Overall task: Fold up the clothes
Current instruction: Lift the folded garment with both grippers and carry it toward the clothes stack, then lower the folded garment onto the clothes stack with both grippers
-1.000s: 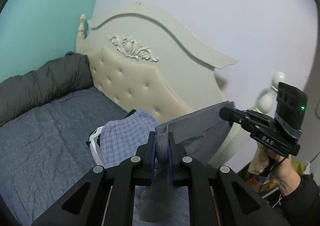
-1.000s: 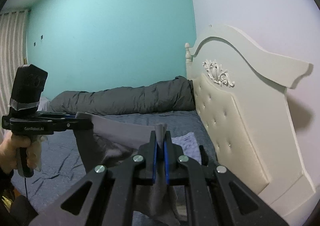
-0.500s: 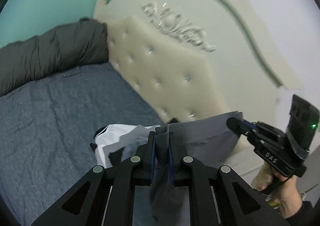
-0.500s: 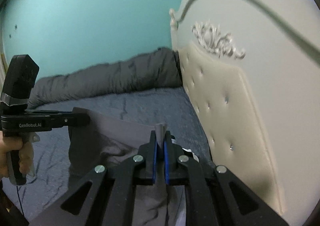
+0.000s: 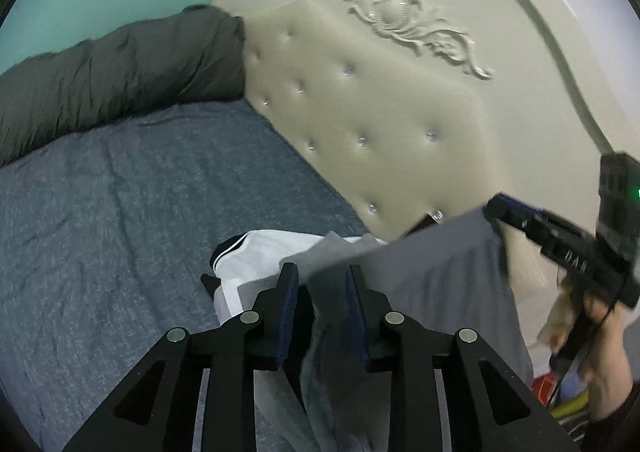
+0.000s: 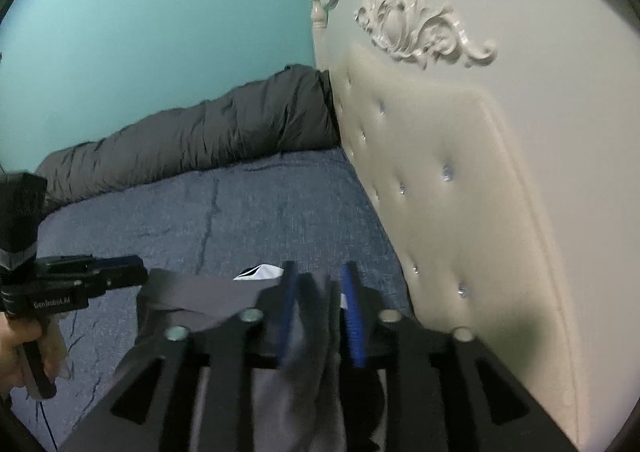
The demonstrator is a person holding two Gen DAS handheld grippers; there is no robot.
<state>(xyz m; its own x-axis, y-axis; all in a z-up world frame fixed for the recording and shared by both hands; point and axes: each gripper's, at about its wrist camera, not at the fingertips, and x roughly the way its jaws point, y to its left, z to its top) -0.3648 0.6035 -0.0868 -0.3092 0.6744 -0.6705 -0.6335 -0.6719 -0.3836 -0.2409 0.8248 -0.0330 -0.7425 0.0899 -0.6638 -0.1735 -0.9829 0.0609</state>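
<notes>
While both sets of jaws are opening, the plain grey cloth garment hangs between them: its top edge runs from the left gripper across to the right gripper, and the rest drapes down below both

Left gripper: blue pads stand clearly apart, a grey fold sits in the gap, pads no longer pressing it as far as the left wrist view shows. Fabric falls straight down between the black fingers and out of frame

Right gripper: own view is blurred, but the blue pads are parted with a dark grey fold loose between them. No firm pinch visible

Under the grey cloth, just ahead of the left jaws, lies a white garment with black trim on the blue-grey bedsheet. Right wrist view catches only a small white-and-black corner of it ahead of its jaws

Further out: dark grey rolled duvet along the far edge of the bed against the teal wall. Cream tufted headboard with carved scroll ornament stands right of both grippers, close beside the right one

A hand grips the right tool's handle at the right edge; another hand holds the left tool at the left edge of the right wrist view
</notes>
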